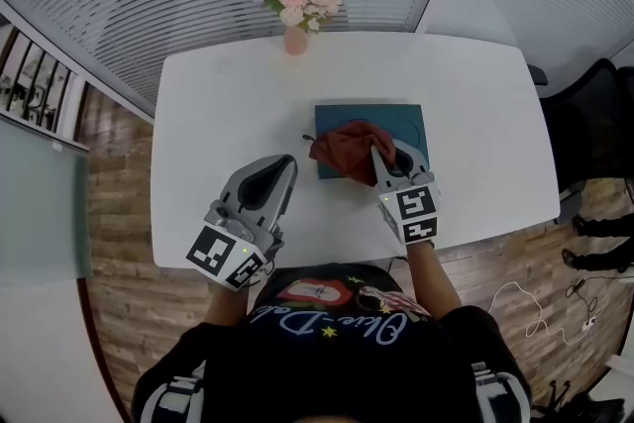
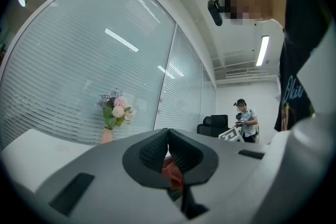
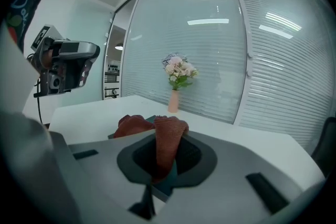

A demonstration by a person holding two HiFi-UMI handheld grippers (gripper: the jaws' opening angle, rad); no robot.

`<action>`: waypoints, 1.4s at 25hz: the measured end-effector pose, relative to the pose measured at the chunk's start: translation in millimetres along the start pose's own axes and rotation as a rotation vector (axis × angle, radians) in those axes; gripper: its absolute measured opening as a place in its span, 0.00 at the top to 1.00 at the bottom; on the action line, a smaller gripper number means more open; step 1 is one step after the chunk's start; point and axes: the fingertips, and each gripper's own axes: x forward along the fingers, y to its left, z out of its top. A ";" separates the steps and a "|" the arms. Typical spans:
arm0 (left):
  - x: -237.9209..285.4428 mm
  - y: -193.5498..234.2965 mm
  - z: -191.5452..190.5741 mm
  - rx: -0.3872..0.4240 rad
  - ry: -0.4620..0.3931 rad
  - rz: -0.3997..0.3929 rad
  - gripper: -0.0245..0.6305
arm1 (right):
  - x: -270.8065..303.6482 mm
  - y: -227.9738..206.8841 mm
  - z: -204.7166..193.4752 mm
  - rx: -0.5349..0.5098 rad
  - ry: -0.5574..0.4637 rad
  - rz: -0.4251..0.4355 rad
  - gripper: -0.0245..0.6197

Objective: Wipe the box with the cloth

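Observation:
A flat teal box (image 1: 406,122) lies on the white table (image 1: 218,104), right of centre. A red-brown cloth (image 1: 347,149) is bunched on the box's near left part. My right gripper (image 1: 388,163) is shut on the cloth's right end; in the right gripper view a fold of the cloth (image 3: 169,136) stands pinched between the jaws of the right gripper (image 3: 167,157), with teal box (image 3: 169,185) beneath. My left gripper (image 1: 280,169) hovers over bare table just left of the box, its jaws together and holding nothing. In the left gripper view the left gripper (image 2: 168,138) shows the cloth (image 2: 172,173) beyond its tips.
A pink vase of flowers (image 1: 297,0) stands at the table's far edge. A black chair (image 1: 594,114) sits off the right end, with cables (image 1: 535,302) on the wood floor. Another person (image 2: 245,120) stands in the background, far behind the table.

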 end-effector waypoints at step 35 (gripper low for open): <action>43.6 -33.7 -5.2 0.008 0.032 -0.142 0.96 | -108.5 -136.0 -38.0 0.121 0.024 -0.405 0.92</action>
